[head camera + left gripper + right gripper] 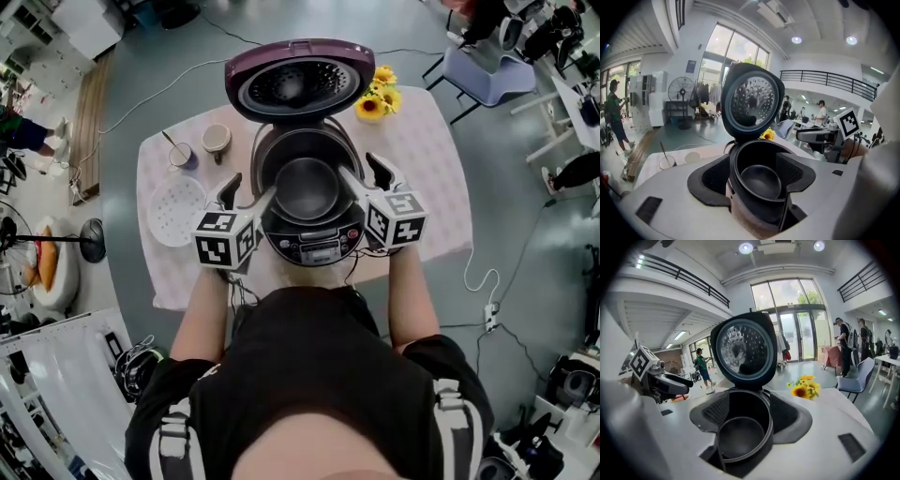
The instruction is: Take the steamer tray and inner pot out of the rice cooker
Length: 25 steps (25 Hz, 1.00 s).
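Head view shows the inner pot (307, 187) seated in the rice cooker (319, 246), flanked by the left gripper (253, 186) and right gripper (361, 166). Both sets of fingers are spread and pinch nothing. The risk is clamping the cooker's body rather than the pot's thin rim, or uneven grips tilting and jamming it. The pot's rim sits in each gap, just ahead. The steamer tray (176, 210) lies on the table (431, 159).
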{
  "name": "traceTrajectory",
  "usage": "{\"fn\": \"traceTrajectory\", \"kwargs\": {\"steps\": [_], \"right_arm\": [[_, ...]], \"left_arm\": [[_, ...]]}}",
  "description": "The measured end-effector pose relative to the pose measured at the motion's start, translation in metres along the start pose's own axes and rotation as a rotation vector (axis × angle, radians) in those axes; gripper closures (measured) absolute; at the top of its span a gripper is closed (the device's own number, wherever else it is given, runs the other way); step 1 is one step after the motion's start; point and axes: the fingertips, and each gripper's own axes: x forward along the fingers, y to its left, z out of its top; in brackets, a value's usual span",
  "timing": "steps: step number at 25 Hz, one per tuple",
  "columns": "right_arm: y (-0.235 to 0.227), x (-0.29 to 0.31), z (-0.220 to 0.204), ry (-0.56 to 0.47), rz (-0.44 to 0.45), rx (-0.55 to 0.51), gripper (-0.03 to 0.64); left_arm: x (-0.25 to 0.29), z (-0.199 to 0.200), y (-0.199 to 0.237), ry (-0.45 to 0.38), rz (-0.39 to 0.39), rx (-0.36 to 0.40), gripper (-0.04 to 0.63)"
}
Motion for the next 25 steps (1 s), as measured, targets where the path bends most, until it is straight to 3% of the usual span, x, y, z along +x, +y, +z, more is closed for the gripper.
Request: {"fn": "traceTrajectory", "kwargs": {"steps": [9, 19, 25], "right_arm": [[-0.017, 0.030, -0.047, 0.198, 0.077, 0.081, 0.354], [-0.026, 0.043, -0.067, 0.254, 0.169, 0.203, 0.356], [-0.027, 0.045, -0.067, 0.242, 0.193, 0.232, 0.356]], "left_arm": [[0.032, -0.024, 0.003, 0.098, -0.106, -0.123, 0.319], [0.051, -0.038, 0.008, 0.133, -0.184, -0.276, 0.351], [0.053, -0.039, 0.016, 0.120, -0.170, -0.297, 0.360]]}}
